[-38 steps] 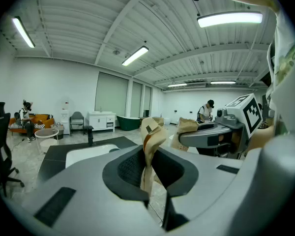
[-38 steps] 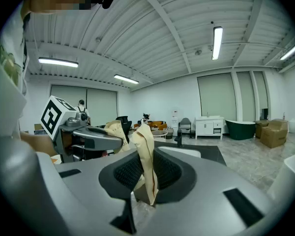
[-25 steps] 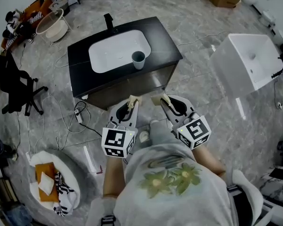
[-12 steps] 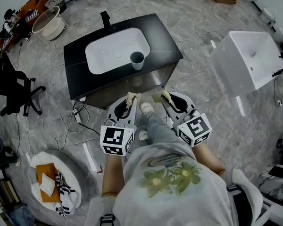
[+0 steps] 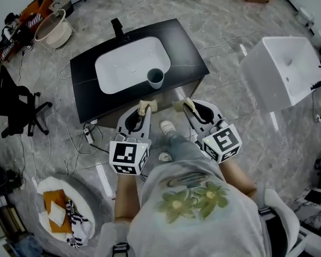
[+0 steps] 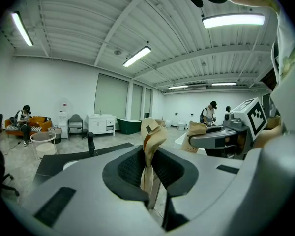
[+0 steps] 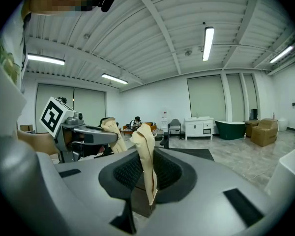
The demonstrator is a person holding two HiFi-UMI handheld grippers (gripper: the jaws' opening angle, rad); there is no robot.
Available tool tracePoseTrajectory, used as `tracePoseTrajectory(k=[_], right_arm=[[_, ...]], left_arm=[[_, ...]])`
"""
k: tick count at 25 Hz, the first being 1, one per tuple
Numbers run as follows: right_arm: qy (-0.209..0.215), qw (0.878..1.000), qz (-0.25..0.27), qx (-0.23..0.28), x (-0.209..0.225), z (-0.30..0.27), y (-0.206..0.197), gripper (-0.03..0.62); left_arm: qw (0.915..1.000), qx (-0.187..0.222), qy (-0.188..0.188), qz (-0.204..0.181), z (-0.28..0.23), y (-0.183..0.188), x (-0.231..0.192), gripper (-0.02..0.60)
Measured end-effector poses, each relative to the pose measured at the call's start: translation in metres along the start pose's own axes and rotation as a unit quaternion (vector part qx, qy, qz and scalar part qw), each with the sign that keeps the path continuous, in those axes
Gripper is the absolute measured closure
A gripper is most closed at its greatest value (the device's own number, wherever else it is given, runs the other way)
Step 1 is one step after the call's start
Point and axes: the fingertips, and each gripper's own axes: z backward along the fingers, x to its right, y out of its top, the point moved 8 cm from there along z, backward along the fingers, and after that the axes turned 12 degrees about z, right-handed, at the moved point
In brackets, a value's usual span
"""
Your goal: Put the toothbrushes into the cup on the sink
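Ahead, on the grey stone floor (image 5: pixel 230 15): a black sink cabinet (image 5: pixel 188 50), the biggest thing in view, with a white basin (image 5: pixel 123 63) sunk in its top and a black tap (image 5: pixel 117 27) at the far edge. Off to the right and well apart, a loose white square tub (image 5: pixel 283 68). At far left, a black office chair (image 5: pixel 16 103). At lower left, a round white basket (image 5: pixel 40 183) of orange and white cloths.

Nearer the person, side by side over the floor just short of the cabinet's near edge: left gripper (image 5: pixel 143 113) and right gripper (image 5: pixel 186 111). Both aimed toward the sink and slightly downward, each with a marker cube (image 5: pixel 129 157) at its rear.

Left jaws nearly together, pinching a beige toothbrush (image 6: pixel 151 144). Stands roughly upright across the jaws, long axis near vertical. Upper end well above the pads and tipped a little to the right in the left gripper view, lower end down through the gap. Right jaws likewise narrow, clamped on a second toothbrush (image 7: pixel 146 161). Also upright, top leaning slightly left toward the other gripper, bottom end hanging below the pads.

Smallest: a grey-blue cup (image 5: pixel 155 78). Sits upright, mouth up, at the basin's near right corner on the cabinet top, ahead of the gap between the two grippers and apart from both toothbrushes.
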Motion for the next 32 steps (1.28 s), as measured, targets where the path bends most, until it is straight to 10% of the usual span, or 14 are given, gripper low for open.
tracePoseTrajectory(k=[32], right_arm=[[0.03,0.999,0.007,-0.008,0.101,-0.118,0.004,0.516]], left_arm=[[0.9991,0.029,0.025,0.021,-0.117,0.046,-0.065,0.525]])
